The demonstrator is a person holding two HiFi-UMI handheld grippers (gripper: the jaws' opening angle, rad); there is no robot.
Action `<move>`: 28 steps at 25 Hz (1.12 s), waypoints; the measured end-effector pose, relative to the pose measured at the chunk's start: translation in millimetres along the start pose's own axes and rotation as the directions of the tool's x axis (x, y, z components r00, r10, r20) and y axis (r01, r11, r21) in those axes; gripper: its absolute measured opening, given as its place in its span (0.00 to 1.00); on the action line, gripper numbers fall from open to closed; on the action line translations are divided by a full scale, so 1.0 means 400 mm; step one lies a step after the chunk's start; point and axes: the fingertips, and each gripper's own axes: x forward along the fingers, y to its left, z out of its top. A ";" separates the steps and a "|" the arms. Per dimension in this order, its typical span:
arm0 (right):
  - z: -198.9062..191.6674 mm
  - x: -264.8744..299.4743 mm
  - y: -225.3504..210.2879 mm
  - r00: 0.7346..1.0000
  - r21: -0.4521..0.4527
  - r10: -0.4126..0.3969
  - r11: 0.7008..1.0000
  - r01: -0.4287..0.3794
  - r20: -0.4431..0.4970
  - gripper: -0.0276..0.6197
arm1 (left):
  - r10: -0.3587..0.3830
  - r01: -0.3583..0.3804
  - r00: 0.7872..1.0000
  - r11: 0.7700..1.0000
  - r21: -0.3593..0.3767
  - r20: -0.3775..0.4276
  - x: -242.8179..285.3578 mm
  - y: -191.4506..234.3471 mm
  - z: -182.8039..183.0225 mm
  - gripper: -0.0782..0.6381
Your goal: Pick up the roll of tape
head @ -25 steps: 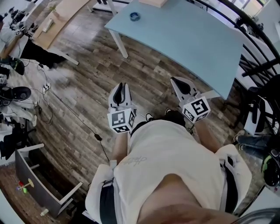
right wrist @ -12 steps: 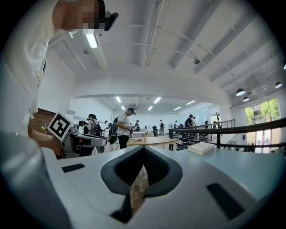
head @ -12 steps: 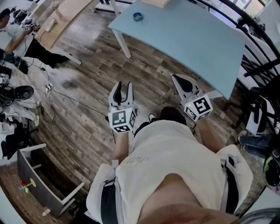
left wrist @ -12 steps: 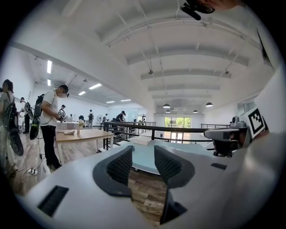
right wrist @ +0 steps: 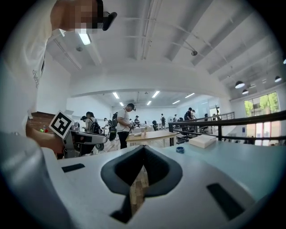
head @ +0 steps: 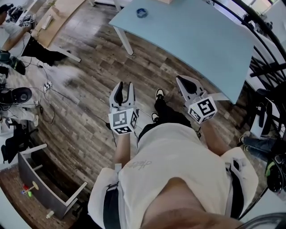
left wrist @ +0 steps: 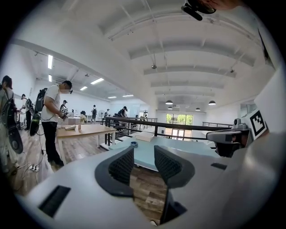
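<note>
The roll of tape (head: 141, 12) is a small blue ring lying near the far corner of the light blue table (head: 201, 40). It also shows as a blue ring in the left gripper view (left wrist: 133, 144) and in the right gripper view (right wrist: 180, 150). My left gripper (head: 123, 87) hangs over the wooden floor, well short of the table, its jaws open with nothing between them (left wrist: 143, 152). My right gripper (head: 185, 83) is held near the table's near edge, its jaws shut on nothing (right wrist: 143, 151). Both point towards the table.
A white box (right wrist: 202, 141) lies on the table beyond the tape. A black railing (head: 263, 36) runs behind the table. A wooden table (head: 53, 20) with people stands at the left. Cables (head: 49, 85) trail on the floor, and a grey cabinet (head: 40, 179) stands at lower left.
The left gripper's jaws have gone from shut to open. Both grippers have moved forward towards the table, and a foot now shows on the floor between them.
</note>
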 end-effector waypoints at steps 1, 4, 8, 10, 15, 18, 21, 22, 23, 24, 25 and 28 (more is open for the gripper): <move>0.003 0.024 -0.003 1.000 -0.004 0.011 1.000 -0.011 -0.001 0.05 | 0.001 -0.001 1.000 1.000 0.003 0.000 0.019 0.010 0.006 0.32; 0.012 0.107 -0.017 0.999 -0.020 0.038 0.999 -0.038 0.005 0.05 | 0.004 -0.004 1.000 1.000 0.023 0.006 0.077 0.043 0.033 0.32; 0.034 0.213 -0.057 0.997 -0.004 0.067 0.998 -0.067 0.024 0.05 | 0.010 -0.010 1.000 0.999 0.042 0.007 0.153 0.078 0.074 0.32; 0.050 0.258 -0.088 0.997 -0.010 0.073 0.997 -0.072 0.035 0.05 | 0.012 -0.013 1.000 0.999 0.046 0.008 0.202 0.095 0.090 0.32; 0.051 0.349 -0.181 0.998 -0.036 0.064 0.997 -0.063 0.027 0.05 | 0.026 -0.028 0.999 0.998 0.060 0.027 0.335 0.129 0.147 0.32; 0.060 0.388 -0.228 0.998 -0.084 0.062 0.995 -0.060 0.019 0.05 | 0.031 -0.033 0.999 0.999 0.038 0.044 0.401 0.140 0.179 0.32; 0.064 0.433 -0.256 0.997 -0.080 0.075 0.994 -0.074 0.020 0.05 | 0.041 -0.043 0.998 0.999 0.033 0.037 0.436 0.158 0.183 0.32; 0.063 0.446 -0.264 0.997 -0.068 0.077 0.995 -0.076 0.021 0.05 | 0.048 -0.049 0.998 0.998 0.040 0.032 0.442 0.164 0.180 0.32; 0.064 0.457 -0.272 0.997 -0.052 0.076 0.996 -0.075 0.022 0.05 | 0.054 -0.055 0.998 0.997 0.046 0.026 0.448 0.167 0.177 0.32; 0.064 0.464 -0.281 0.997 -0.031 0.075 0.997 -0.074 0.023 0.05 | 0.059 -0.060 0.998 0.997 0.049 0.020 0.454 0.169 0.174 0.32; 0.062 0.468 -0.289 0.997 -0.007 0.073 0.997 -0.073 0.026 0.05 | 0.062 -0.063 0.998 0.997 0.052 0.015 0.459 0.169 0.172 0.32; 0.054 0.481 -0.315 0.998 0.081 0.050 0.995 -0.053 0.035 0.05 | 0.066 -0.066 0.998 0.996 0.059 0.002 0.473 0.182 0.175 0.32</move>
